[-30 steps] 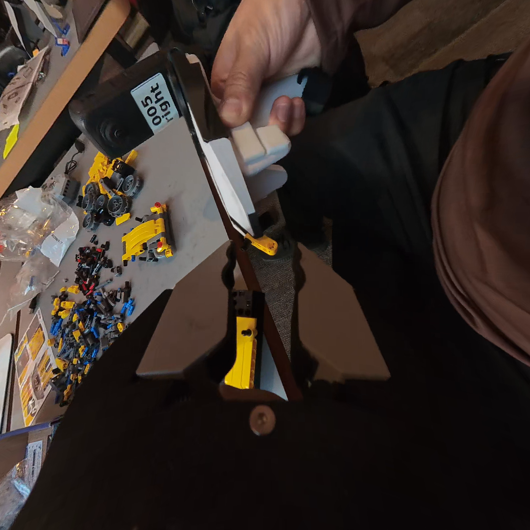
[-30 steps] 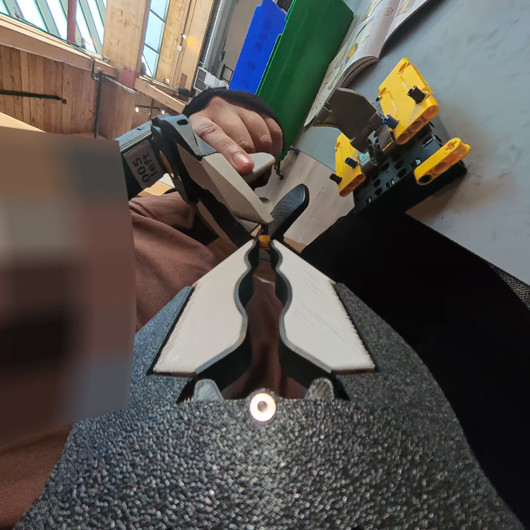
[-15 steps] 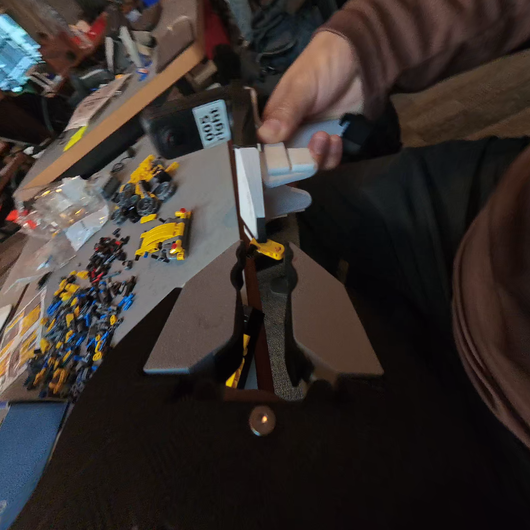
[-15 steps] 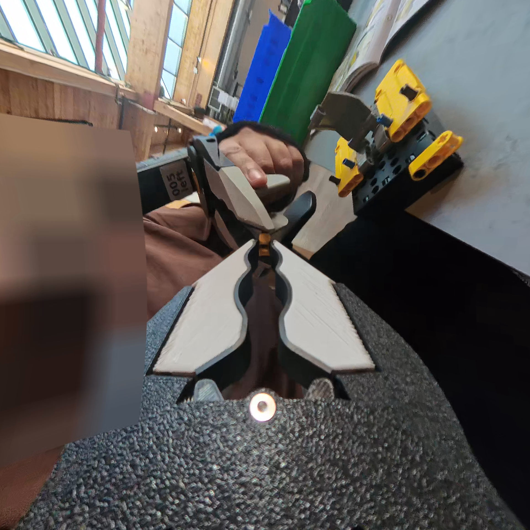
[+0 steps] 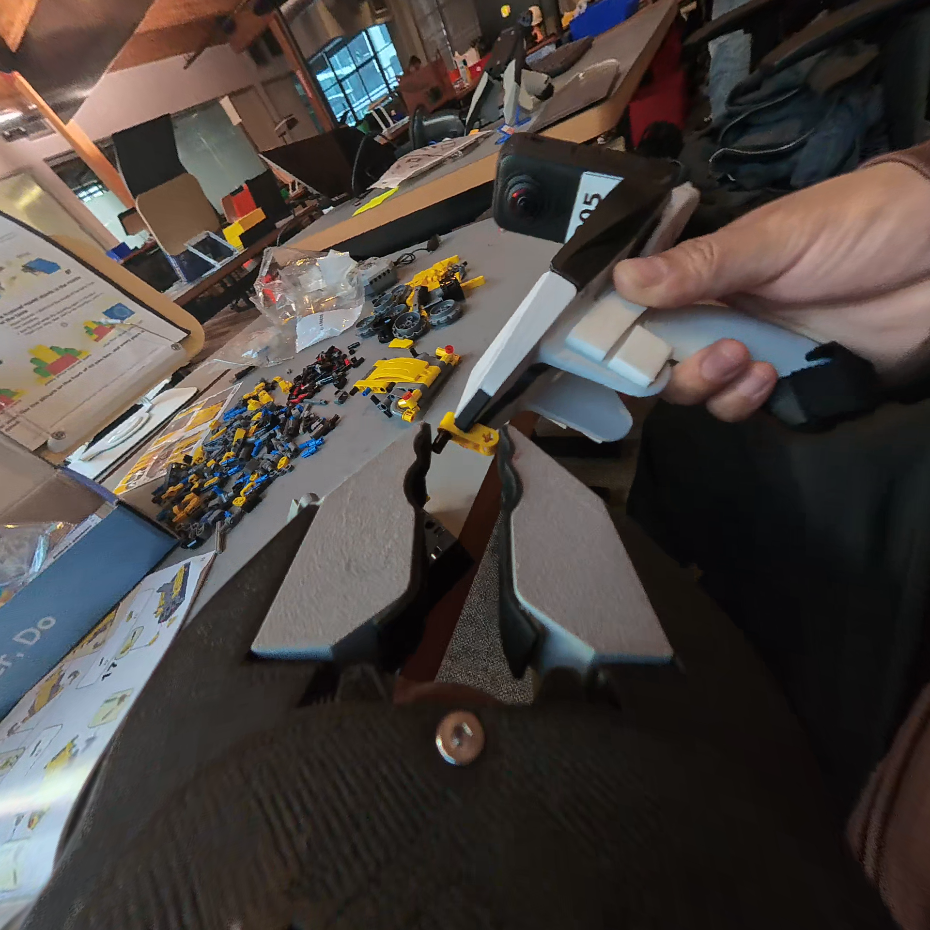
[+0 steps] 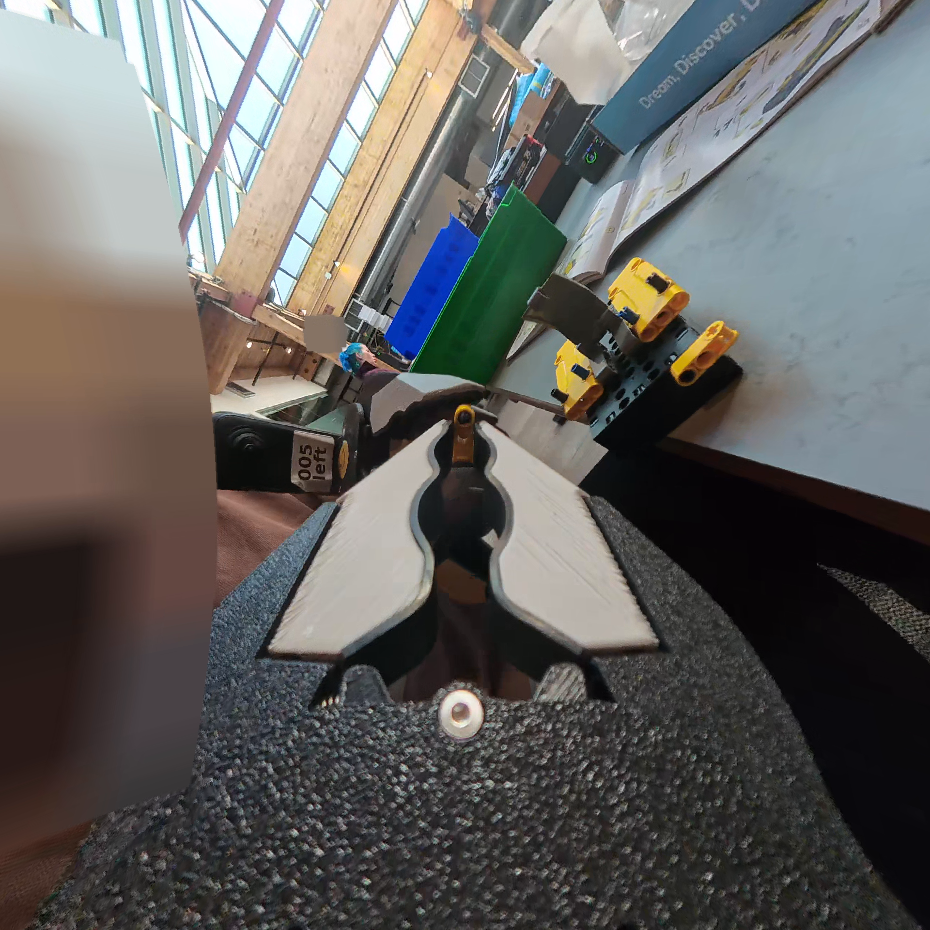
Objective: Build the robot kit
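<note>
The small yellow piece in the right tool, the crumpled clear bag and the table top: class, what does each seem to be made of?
Small yellow piece, pinched in the right tool: likely moulded hard plastic, smooth and glossy, with a round hole.
Crumpled clear bag: thin plastic film, see-through, creased, glinting.
Table top: a matt grey sheet, perhaps laminate; its edge looks brown like wood.

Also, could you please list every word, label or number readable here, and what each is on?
I can't quote writing; these bear it.
White sticker on black camera: legible.
Second sticker on the other camera: legible.
Blue box: large white lettering, legible.
Booklet: step numbers.
Poster: small print, blurred.
Bag label: too small.
</note>
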